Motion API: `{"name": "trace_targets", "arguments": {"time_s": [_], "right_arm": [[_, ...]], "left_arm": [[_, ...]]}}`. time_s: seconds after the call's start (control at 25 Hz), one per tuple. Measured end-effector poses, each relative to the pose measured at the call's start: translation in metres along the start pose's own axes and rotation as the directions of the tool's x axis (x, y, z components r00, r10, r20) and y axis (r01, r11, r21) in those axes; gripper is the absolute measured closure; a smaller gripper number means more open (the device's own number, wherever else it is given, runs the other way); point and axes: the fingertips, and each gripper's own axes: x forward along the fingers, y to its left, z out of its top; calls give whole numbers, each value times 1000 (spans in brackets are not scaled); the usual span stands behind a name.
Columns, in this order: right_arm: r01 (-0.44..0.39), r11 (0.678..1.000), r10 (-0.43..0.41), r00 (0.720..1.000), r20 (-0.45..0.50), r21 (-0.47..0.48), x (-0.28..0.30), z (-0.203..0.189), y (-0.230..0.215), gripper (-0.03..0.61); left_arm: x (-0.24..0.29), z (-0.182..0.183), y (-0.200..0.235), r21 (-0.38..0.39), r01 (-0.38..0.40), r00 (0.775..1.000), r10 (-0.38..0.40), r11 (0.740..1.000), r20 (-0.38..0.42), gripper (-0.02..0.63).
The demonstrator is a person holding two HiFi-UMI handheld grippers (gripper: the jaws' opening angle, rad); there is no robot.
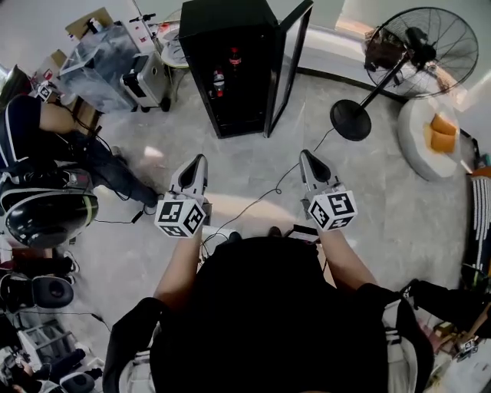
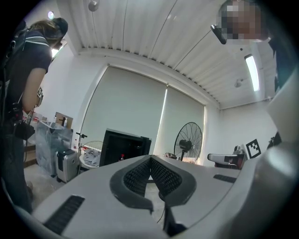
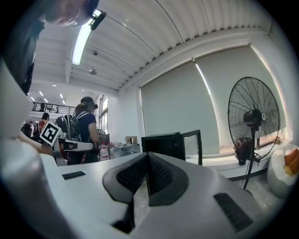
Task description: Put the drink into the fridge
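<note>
At 12 o'clock from the operator, across open floor (image 1: 238, 173), the black fridge (image 1: 222, 23) stands with its door (image 1: 290, 57) swung out toward 1 o'clock.

**Status of the load**
- Two drink bottles (image 1: 234, 58) with dark contents stand inside the fridge, one on a higher shelf and one below it toward 7 o'clock.
- The left gripper view shows one red-capped bottle inside the dark cabinet.
- No drink is visible on the floor near the operator, and no drink is carried.

**Status of the tools**
- Left tool (image 1: 201, 159): jaws together, ribbed pads meeting at the tip, nothing between them. It is held forward at about 11 o'clock, well apart from the fridge.
- Right tool (image 1: 305, 155): jaws together, nothing between them. It is held forward at about 1 o'clock, also well apart from the fridge.

**Surroundings**
- A standing fan (image 1: 418, 50) is at 2 o'clock.
- A person (image 1: 46, 123) is low at 10 o'clock.
- A cable (image 1: 265, 192) runs across the floor between the tools.

**Progress assessment**
The placing step appears complete, since the drinks are on the shelves and both tools are empty. The door is open, so closing it is the probable remaining action. Whether further drinks are to be loaded cannot be determined from these views.
</note>
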Motion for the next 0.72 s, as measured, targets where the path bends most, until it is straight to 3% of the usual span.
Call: {"name": "trace_targets", "arguments": {"time_s": [0.32, 0.72], "right_arm": [[23, 1000, -23, 1000, 2, 1, -1, 2, -6, 557], [-34, 999, 34, 999, -6, 9, 9, -2, 17, 557]], "left_arm": [[-12, -4, 10, -24, 14, 1000, -15, 1000, -18, 598], [-13, -15, -1, -38, 37, 999, -38, 999, -37, 598]]}}
